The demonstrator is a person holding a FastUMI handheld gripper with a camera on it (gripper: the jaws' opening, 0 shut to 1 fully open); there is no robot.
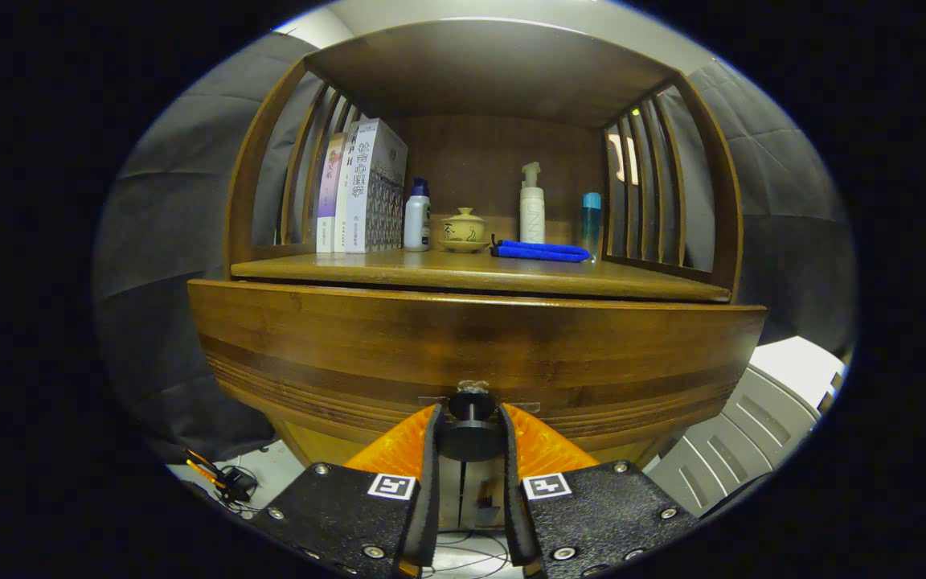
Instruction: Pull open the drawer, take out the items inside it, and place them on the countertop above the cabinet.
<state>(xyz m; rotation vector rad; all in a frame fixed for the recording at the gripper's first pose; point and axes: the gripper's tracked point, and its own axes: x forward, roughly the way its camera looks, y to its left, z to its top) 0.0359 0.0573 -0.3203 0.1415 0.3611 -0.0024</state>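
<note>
A dark wooden cabinet stands right in front of me, its drawer front (471,338) stretching wide across the view. A round black knob (471,426) sticks out from the lower middle of the drawer front. My gripper (471,430) has closed its two fingers on the sides of that knob. The drawer front sits slightly out from the cabinet body, and its inside is hidden. Above it lies the wooden countertop (479,273), under a shelf hood with slatted sides.
On the countertop stand several books (362,189), a small white bottle (417,215), a lidded yellow pot (464,229), a white pump bottle (532,205), a teal bottle (591,221) and a folded blue cloth (539,252). A pale slatted chair (752,434) is at the lower right; cables (222,478) lie on the floor.
</note>
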